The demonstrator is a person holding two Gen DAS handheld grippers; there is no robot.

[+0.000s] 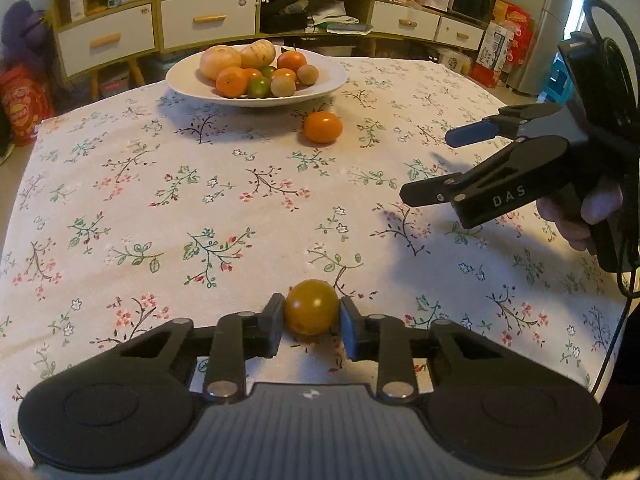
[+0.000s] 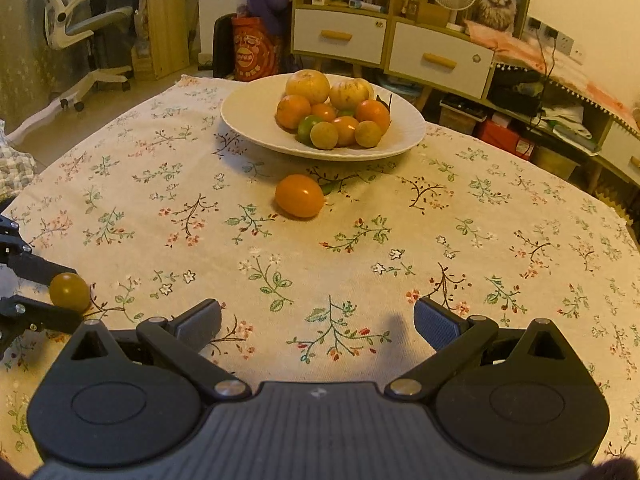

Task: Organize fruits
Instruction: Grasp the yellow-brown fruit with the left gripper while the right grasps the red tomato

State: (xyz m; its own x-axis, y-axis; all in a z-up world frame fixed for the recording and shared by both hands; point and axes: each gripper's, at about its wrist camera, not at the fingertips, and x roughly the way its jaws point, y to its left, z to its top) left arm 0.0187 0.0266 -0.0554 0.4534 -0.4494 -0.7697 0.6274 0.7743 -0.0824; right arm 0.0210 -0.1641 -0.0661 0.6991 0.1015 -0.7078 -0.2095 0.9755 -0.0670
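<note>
A small yellow-orange fruit [image 1: 311, 305] rests on the floral tablecloth near the front edge, and my left gripper [image 1: 312, 318] is shut on it, pads pressing both sides. The right wrist view shows the same fruit [image 2: 69, 292] at far left between the left gripper's fingers [image 2: 40, 271]. My right gripper [image 2: 318, 316] is open over bare cloth, holding nothing; it also shows as the right gripper [image 1: 430, 166] at the right of the left wrist view, held by a hand. A loose orange fruit [image 1: 322, 127] [image 2: 299, 195] lies in front of a white plate [image 1: 180, 80] [image 2: 240, 114] piled with several fruits.
The floral tablecloth [image 1: 200, 208] covers the whole table. Beyond the far edge stand cabinets with white drawers [image 1: 208, 20], a red bag [image 1: 20, 104] on the floor and an office chair [image 2: 80, 28]. A black cable [image 1: 624, 280] hangs by the right hand.
</note>
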